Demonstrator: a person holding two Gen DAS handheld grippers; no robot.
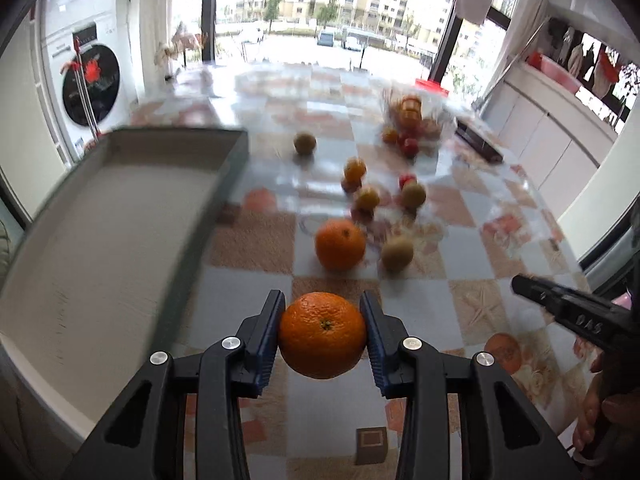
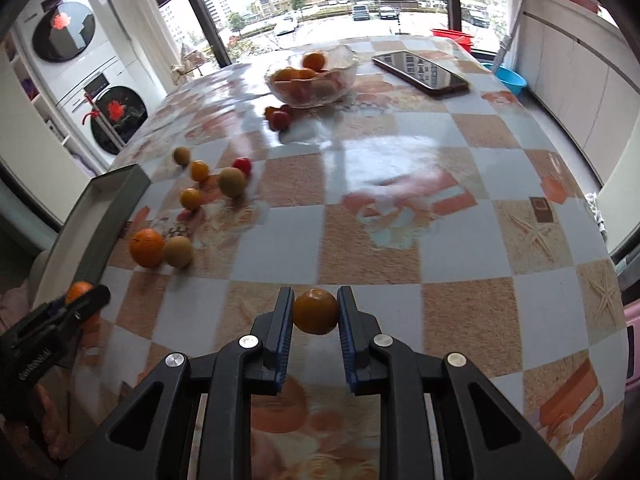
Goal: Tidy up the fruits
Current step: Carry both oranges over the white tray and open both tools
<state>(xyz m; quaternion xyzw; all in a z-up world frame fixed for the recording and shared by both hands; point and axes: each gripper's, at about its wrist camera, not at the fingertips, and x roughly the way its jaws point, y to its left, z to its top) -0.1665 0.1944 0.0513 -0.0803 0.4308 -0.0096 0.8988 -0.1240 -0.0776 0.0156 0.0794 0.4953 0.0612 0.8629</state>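
Note:
My left gripper [image 1: 323, 330] is shut on a large orange [image 1: 322, 334] and holds it above the checkered table, just right of a grey tray [image 1: 100, 240]. My right gripper [image 2: 315, 312] is shut on a small orange fruit [image 2: 315, 311] above the table's near side. Loose fruit lies between them: another large orange [image 1: 340, 243], a brown kiwi [image 1: 397, 253], small oranges [image 1: 367, 199] and red fruit [image 1: 407, 180]. A glass bowl [image 2: 316, 80] with fruit stands at the far side. The left gripper also shows in the right wrist view [image 2: 80, 304].
A phone [image 2: 420, 70] lies right of the bowl. The tray [image 2: 100, 216] sits at the table's left edge. Washing machines [image 2: 112, 116] stand far left, cabinets [image 2: 568, 80] right, windows behind. The right gripper [image 1: 568, 308] shows at the left view's right edge.

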